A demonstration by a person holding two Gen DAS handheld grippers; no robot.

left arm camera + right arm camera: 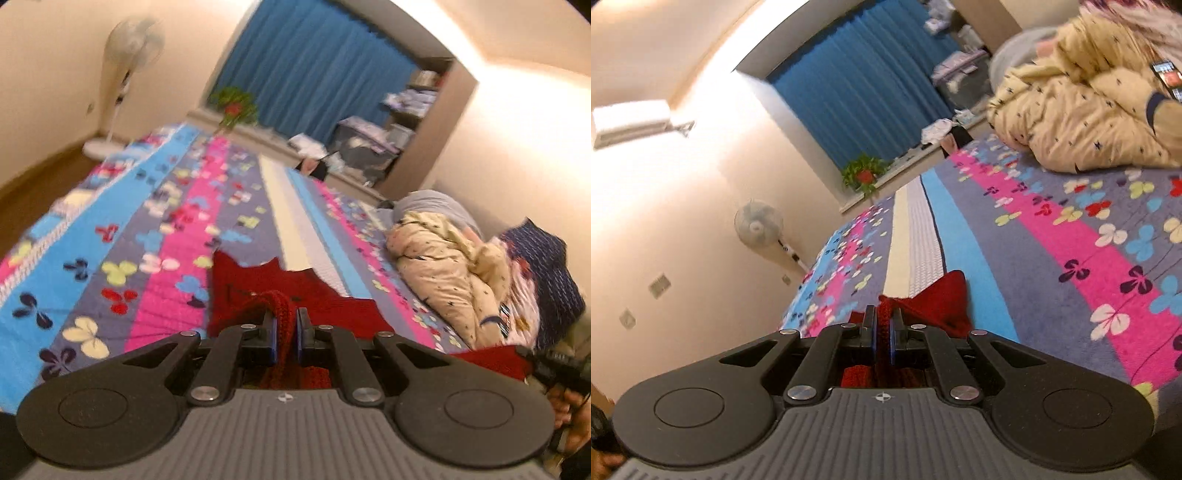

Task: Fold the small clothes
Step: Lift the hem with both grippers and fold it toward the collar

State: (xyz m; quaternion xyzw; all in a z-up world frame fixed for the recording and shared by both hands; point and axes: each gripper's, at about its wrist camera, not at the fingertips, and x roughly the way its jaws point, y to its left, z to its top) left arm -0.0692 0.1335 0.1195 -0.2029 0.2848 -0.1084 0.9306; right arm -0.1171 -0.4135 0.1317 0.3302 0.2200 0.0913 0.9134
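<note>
A small red knitted garment (255, 284) lies on the flowered bedspread (155, 236), its far part spread flat with two points at the far edge. My left gripper (286, 321) is shut on a bunched red edge of it, held slightly above the bed. In the right wrist view my right gripper (884, 321) is shut on another edge of the red garment (938, 299), which trails to the right onto the bedspread (1071, 236). The right gripper's handle shows at the left wrist view's right edge (561, 369).
A person in cream pyjamas (443, 258) lies on the bed's right side and holds a phone (1167, 77). A standing fan (129, 51), blue curtain (314, 66), potted plant (236, 103) and cluttered shelves (406, 107) lie beyond the bed.
</note>
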